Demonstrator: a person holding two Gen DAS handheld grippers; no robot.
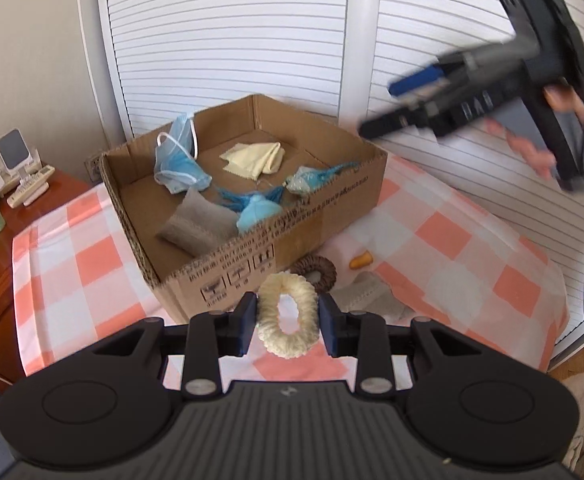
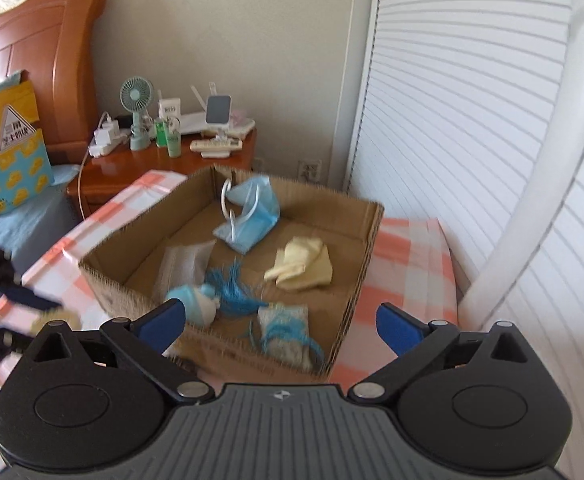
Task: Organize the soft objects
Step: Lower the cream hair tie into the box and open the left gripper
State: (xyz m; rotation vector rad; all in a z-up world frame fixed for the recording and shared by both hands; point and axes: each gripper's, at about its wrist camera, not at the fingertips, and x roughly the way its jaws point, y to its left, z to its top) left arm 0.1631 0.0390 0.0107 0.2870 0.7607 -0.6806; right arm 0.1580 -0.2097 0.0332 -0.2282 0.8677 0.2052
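My left gripper (image 1: pixel 288 322) is shut on a cream knitted ring (image 1: pixel 288 316), held just in front of the cardboard box (image 1: pixel 292 220). In the box lie a blue face mask (image 1: pixel 178 160), a yellow cloth (image 1: pixel 256 158), a grey pouch (image 1: pixel 198 226), a blue tassel (image 1: pixel 236 198) and light blue knitted pieces (image 1: pixel 258 212). A brown knitted ring (image 1: pixel 315 274) and an orange piece (image 1: pixel 361 261) lie on the checked cloth beside the box. My right gripper (image 2: pixel 282 324) is open and empty, above the box's near side (image 2: pixel 228 344); it shows blurred in the left wrist view (image 1: pixel 407 108).
The box stands on a pink-and-white checked cloth (image 1: pixel 451 248). White louvered doors (image 1: pixel 232 40) rise behind. A wooden nightstand (image 2: pixel 164 164) with a fan, bottles and remotes stands at the left, next to a bed headboard (image 2: pixel 52 48).
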